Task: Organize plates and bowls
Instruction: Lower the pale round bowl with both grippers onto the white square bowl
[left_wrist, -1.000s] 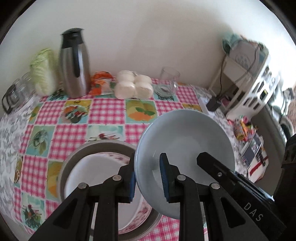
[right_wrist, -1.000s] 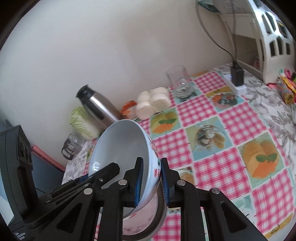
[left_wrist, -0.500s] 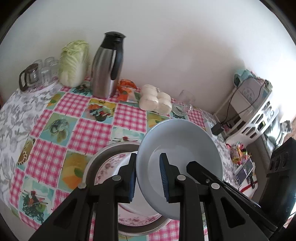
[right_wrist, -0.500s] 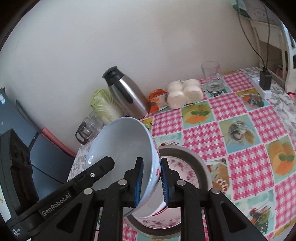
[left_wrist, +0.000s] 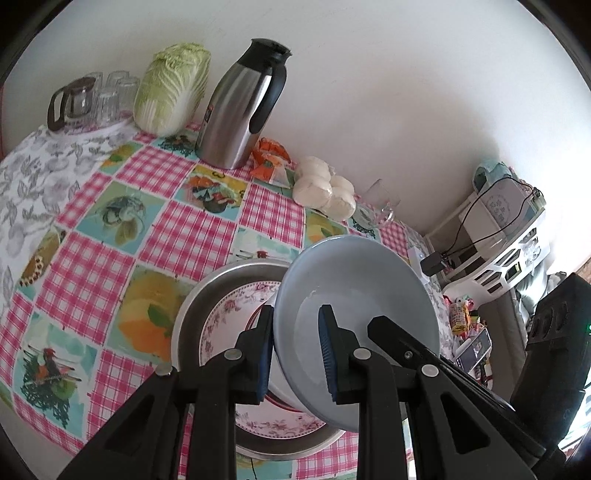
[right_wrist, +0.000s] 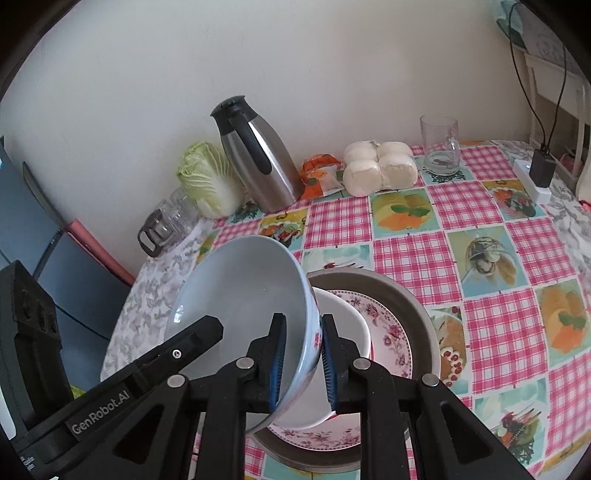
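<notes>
Both grippers clamp one pale blue bowl (left_wrist: 354, 317) by its rim, held tilted above a metal basin (right_wrist: 417, 317) on the checked tablecloth (left_wrist: 177, 236). The left gripper (left_wrist: 297, 349) has its jaws drawn narrow onto the bowl's left edge, one blue ribbed pad inside and one outside. The right gripper (right_wrist: 303, 363) pinches the opposite edge the same way, jaws nearly together with the wall of the bowl between them.

The basin sits near the table's near edge. Inside it lies a shallow plate (right_wrist: 388, 332) with a pink floral border, and on that plate a plain white bowl (right_wrist: 343, 321) sits directly beneath the held one — the two look close, though contact cannot be told.

Far of the basin the cloth is open across several pink gingham and fruit-print squares. Along the wall stand a brushed steel thermos jug (left_wrist: 240, 110) with a black handle and lid, a pale green napa cabbage (left_wrist: 170, 92), a group of clear glasses (left_wrist: 107, 99), an orange printed packet (left_wrist: 271, 158), four round white steamed buns (left_wrist: 325, 188) in clear wrap and a glass mug (right_wrist: 441, 146). At the far right a white power strip (right_wrist: 532, 181) carries a black plug. Off the table's right edge stands a white slotted plastic rack (left_wrist: 509, 251).

The held bowl is smooth, glazed ceramic, deep and round — red motifs mark its outer wall.
</notes>
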